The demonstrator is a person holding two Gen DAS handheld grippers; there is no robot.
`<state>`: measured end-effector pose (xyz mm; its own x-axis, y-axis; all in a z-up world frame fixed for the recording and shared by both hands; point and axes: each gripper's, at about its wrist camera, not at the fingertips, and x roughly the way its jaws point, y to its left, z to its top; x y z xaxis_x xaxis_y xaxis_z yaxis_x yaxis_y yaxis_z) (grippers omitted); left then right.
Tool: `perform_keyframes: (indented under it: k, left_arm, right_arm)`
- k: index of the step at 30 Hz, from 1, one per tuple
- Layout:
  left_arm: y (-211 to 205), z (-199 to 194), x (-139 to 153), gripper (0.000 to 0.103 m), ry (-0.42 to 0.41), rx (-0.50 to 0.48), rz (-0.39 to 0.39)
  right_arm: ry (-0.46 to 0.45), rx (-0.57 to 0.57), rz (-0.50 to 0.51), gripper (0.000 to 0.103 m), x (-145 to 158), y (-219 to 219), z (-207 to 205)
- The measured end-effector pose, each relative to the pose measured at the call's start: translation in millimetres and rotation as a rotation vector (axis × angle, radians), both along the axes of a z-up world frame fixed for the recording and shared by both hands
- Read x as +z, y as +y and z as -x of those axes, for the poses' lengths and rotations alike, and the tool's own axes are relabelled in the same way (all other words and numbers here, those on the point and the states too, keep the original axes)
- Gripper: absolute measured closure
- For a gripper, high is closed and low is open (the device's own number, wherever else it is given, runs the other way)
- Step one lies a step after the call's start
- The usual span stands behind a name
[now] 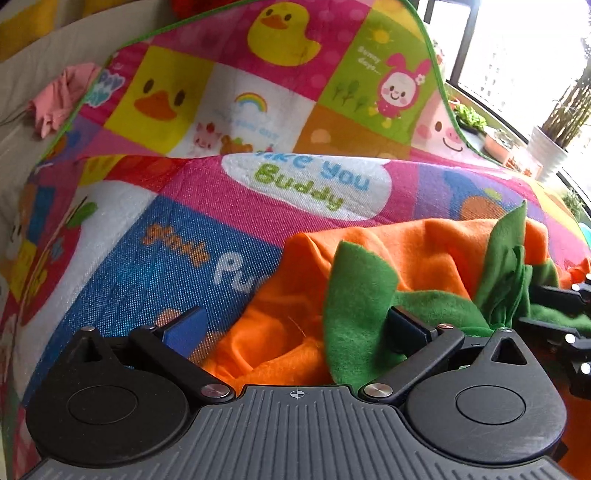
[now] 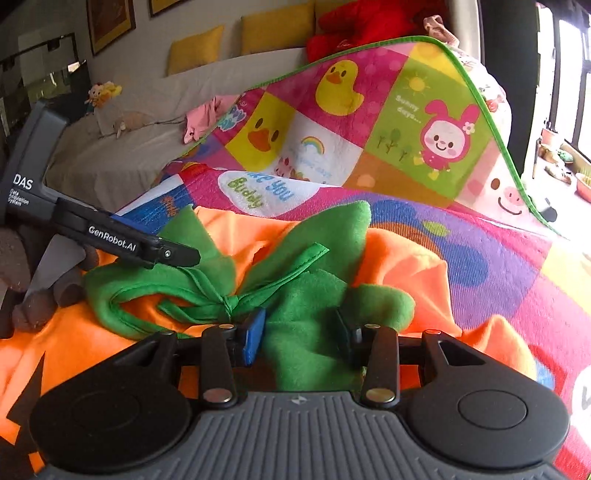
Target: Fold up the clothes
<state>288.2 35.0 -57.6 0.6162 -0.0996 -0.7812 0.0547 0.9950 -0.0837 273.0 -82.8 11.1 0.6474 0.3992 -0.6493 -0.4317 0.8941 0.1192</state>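
Observation:
An orange garment (image 1: 280, 328) with a green felt leaf collar (image 1: 354, 295) lies crumpled on a colourful play mat (image 1: 147, 266). My left gripper (image 1: 295, 325) is open, its fingers spread wide on either side of the orange and green cloth. In the right wrist view the same garment (image 2: 406, 266) shows its green collar (image 2: 306, 295) and a knotted green tie (image 2: 229, 306). My right gripper (image 2: 301, 332) is open, with the green collar between its fingers. The left gripper's body (image 2: 110, 236) reaches in from the left onto the collar.
The mat's far part (image 2: 369, 122) curls up behind the garment. A pink garment (image 2: 203, 118) lies on a beige sofa (image 2: 110, 162) with yellow cushions (image 2: 277, 26) and a red plush (image 2: 362, 26). Potted plants (image 1: 554, 125) stand by the window at right.

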Motion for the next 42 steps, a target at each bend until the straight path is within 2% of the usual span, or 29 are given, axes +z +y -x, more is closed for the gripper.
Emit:
perform_keyframes:
  k: [3,5,7,11,14,17,18,22,24,28,29,31,34,36,38,40,42]
  left_arm:
    - [4.8,3.2,3.7,0.000,-0.009,0.007,0.026]
    - [9.6,15.6,18.3,0.000,-0.060,0.024,0.065]
    - [9.3,32.8,38.7,0.000,-0.130,-0.005,0.123]
    - [-5.1,45.5,33.7,0.000,-0.091,-0.069,0.188]
    - [-16.2,54.3,28.6,0.001,-0.057,-0.116,0.235]
    - [-27.3,63.2,23.5,0.001,-0.022,-0.163,0.282]
    - [-28.4,61.7,15.8,0.001,0.000,-0.152,0.284]
    - [-38.0,63.9,5.3,0.001,-0.030,-0.155,0.220]
    - [-44.0,66.8,3.8,0.001,-0.047,-0.161,0.184]
    - [-54.0,78.3,-0.3,0.000,-0.100,-0.169,0.120]
    - [-55.3,81.4,-2.0,0.000,-0.117,-0.164,0.110]
    - [-56.7,85.8,-4.0,0.000,-0.143,-0.162,0.097]
    - [-51.5,86.1,-4.0,0.000,-0.156,-0.161,0.133]
    - [-48.1,83.0,-5.1,0.000,-0.166,-0.153,0.161]
    - [-46.0,79.4,-6.5,0.000,-0.171,-0.152,0.185]
    - [-43.5,76.5,-6.9,0.000,-0.168,-0.153,0.207]
    - [-41.0,74.9,-6.4,0.000,-0.162,-0.149,0.226]
  right_arm:
    - [0.001,-0.005,-0.013,0.063,-1.4,-1.1,2.0]
    - [0.003,-0.002,-0.014,0.062,-2.3,-1.4,1.8]
    - [0.008,0.004,-0.018,0.062,-1.9,-4.5,3.2]
    - [0.053,-0.014,-0.063,0.063,2.5,-13.8,-0.5]
    - [0.071,-0.066,-0.138,0.063,16.3,-30.5,-0.4]
    - [0.015,-0.129,-0.172,0.063,32.3,-53.7,7.4]
    - [0.002,-0.154,-0.166,0.063,34.9,-61.0,9.3]
    - [-0.022,-0.240,-0.121,0.063,30.4,-83.1,19.2]
    - [-0.085,-0.279,-0.074,0.063,22.0,-88.0,29.8]
    - [-0.228,-0.435,-0.006,0.062,11.3,-109.1,56.8]
    - [-0.269,-0.463,0.014,0.056,10.7,-115.9,64.8]
    - [-0.353,-0.513,0.108,0.042,7.3,-127.7,77.8]
    - [-0.421,-0.587,0.279,0.041,-3.4,-142.8,86.1]
    - [-0.396,-0.633,0.306,0.041,-13.6,-151.8,85.1]
    - [-0.311,-0.667,0.303,0.041,-18.9,-158.5,76.9]
    - [-0.297,-0.681,0.270,0.040,-20.3,-161.8,75.5]
    - [-0.265,-0.692,0.293,0.040,-22.5,-159.9,70.0]
